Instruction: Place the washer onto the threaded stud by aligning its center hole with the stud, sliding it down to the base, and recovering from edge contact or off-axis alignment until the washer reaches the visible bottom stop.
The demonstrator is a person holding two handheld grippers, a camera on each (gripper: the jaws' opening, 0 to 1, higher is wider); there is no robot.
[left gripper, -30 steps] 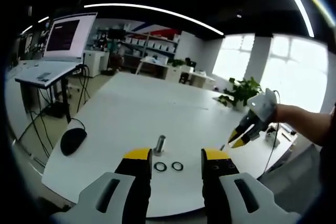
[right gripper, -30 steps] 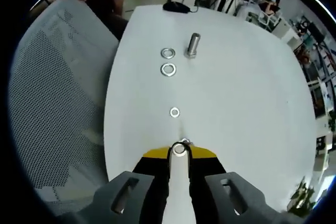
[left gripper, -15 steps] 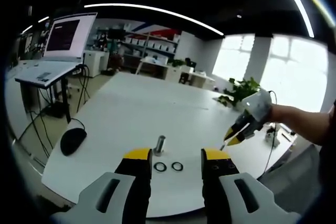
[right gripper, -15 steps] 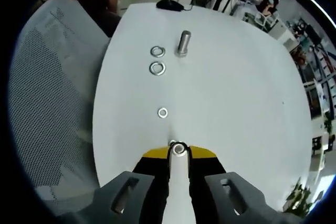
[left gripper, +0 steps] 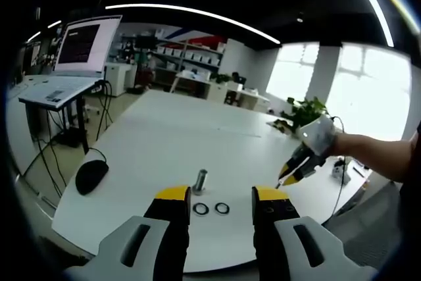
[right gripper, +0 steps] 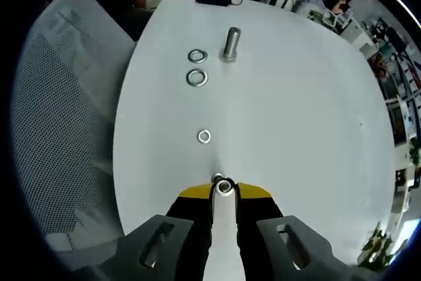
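A short metal threaded stud [left gripper: 200, 179] stands upright on the white table [left gripper: 164, 143], with two washers [left gripper: 200, 209] [left gripper: 222, 208] lying just in front of it. My left gripper [left gripper: 221, 195] hangs open above the near table edge, nothing between its yellow-tipped jaws. My right gripper [left gripper: 289, 176] comes in from the right, held by a hand. In the right gripper view, my right gripper [right gripper: 224, 193] is shut on a small washer [right gripper: 224, 187]. The stud [right gripper: 231, 44] stands far ahead, two washers [right gripper: 197, 56] [right gripper: 197, 77] lie beside it, and a smaller one [right gripper: 204, 137] lies nearer.
A black mouse [left gripper: 91, 176] lies at the table's left corner. A grey mesh chair [right gripper: 59, 116] stands along the table's edge. A desk with a monitor [left gripper: 82, 44] stands behind, and a potted plant [left gripper: 306, 113] sits at the table's far right.
My right gripper has moved a little toward the stud, still shut on the washer. The left gripper has stayed still and open.
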